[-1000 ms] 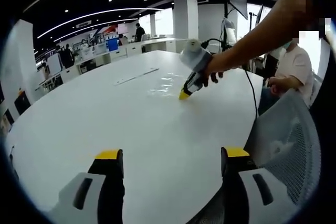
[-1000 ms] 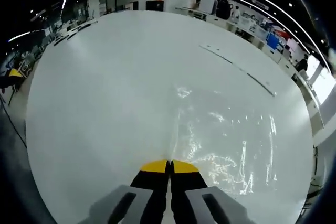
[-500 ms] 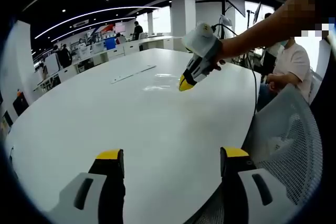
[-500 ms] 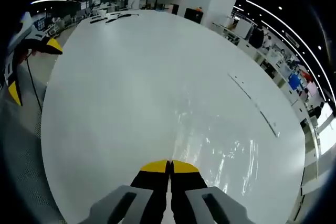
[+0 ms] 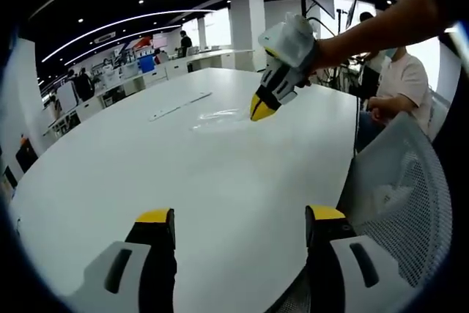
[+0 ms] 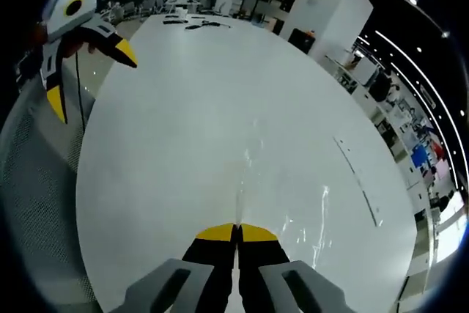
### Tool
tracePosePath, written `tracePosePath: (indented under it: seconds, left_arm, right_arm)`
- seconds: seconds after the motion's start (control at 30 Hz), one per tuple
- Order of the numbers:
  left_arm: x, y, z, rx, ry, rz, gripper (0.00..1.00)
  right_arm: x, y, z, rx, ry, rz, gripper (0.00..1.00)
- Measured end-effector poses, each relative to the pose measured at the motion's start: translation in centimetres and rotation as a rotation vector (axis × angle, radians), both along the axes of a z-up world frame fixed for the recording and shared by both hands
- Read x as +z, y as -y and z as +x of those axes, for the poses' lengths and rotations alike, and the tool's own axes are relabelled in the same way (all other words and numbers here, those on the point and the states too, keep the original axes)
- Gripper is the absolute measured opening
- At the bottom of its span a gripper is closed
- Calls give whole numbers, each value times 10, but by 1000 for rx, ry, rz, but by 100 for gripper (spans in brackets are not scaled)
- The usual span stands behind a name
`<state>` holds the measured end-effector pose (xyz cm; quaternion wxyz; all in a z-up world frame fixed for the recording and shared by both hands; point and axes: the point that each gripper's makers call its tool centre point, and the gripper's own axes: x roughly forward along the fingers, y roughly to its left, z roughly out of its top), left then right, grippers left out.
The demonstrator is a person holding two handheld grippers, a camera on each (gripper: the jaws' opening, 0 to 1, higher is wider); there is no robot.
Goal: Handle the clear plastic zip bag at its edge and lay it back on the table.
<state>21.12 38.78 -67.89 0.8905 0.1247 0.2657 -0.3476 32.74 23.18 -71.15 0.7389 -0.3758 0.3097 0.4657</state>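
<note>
The clear plastic zip bag [image 5: 218,116] shows as faint glints on the white table [image 5: 146,166], with one edge lifted toward my right gripper [image 5: 258,110]. That gripper hangs above the table's far side, yellow tips together. In the right gripper view my right gripper [image 6: 236,231] is shut on the bag's edge, and the bag [image 6: 304,214] spreads away from the jaws over the table [image 6: 183,108]. My left gripper [image 5: 238,218] is open at the near table edge with nothing between its jaws. In the right gripper view, the left gripper [image 6: 91,78] is at the upper left, open.
A grey mesh chair [image 5: 399,196] stands at the table's edge on the right, and the chair [image 6: 37,203] is at the left in the right gripper view. A seated person [image 5: 396,86] is beyond it. A thin strip [image 5: 179,106] lies on the far table.
My right gripper has risen off the table, still shut, drawing the bag's edge up with it. The left gripper has stayed open near the table edge.
</note>
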Motion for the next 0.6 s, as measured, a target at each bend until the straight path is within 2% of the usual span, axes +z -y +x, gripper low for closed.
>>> tracePosePath:
  seconds: [0.23, 0.6]
  left_arm:
    - [3, 4, 0, -5, 2, -6, 70]
    - [3, 6, 0, -27, 6, 5, 69]
  right_arm:
    - [10, -5, -9, 46, 28, 8, 0]
    - [25, -12, -36, 130, 48, 17, 0]
